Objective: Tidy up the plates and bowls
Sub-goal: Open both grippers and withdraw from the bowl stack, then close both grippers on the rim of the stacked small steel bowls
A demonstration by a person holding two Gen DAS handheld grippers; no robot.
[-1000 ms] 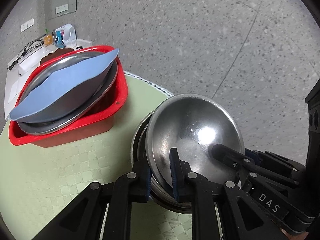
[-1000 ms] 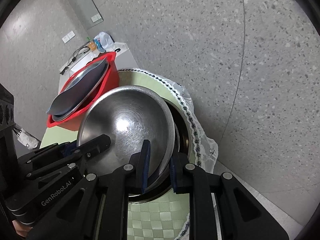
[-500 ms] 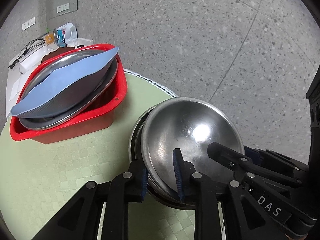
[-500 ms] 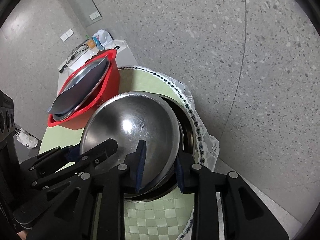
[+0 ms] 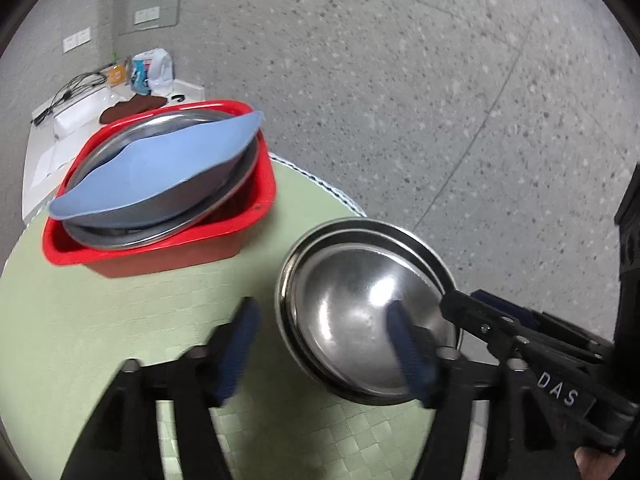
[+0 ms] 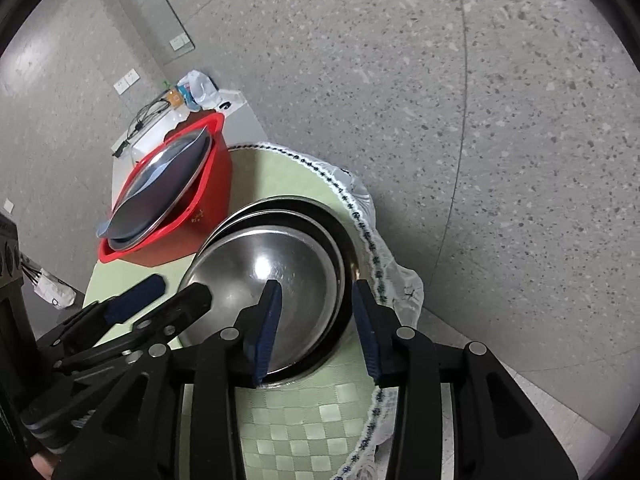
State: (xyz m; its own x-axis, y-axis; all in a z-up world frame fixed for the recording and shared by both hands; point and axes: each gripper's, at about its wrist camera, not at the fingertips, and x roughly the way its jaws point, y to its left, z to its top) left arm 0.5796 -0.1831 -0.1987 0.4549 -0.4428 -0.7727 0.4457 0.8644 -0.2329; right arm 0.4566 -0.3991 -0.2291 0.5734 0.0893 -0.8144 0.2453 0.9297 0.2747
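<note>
A shiny steel bowl rests nested on a stack of steel bowls at the right edge of the green table. My left gripper is open, its jaws spread either side of the stack's left rim. My right gripper is open, its jaws straddling the stack's right rim. It also shows in the left wrist view. A red basin at the back left holds steel plates and a tilted blue plate.
The green checked tablecloth with a lace edge covers the round table. Grey speckled floor lies beyond the table's right edge. A white counter with cables and bottles stands behind the basin.
Both grippers opened and let go of the top bowl, which settled flat onto the stack. Both grippers pulled back slightly.
</note>
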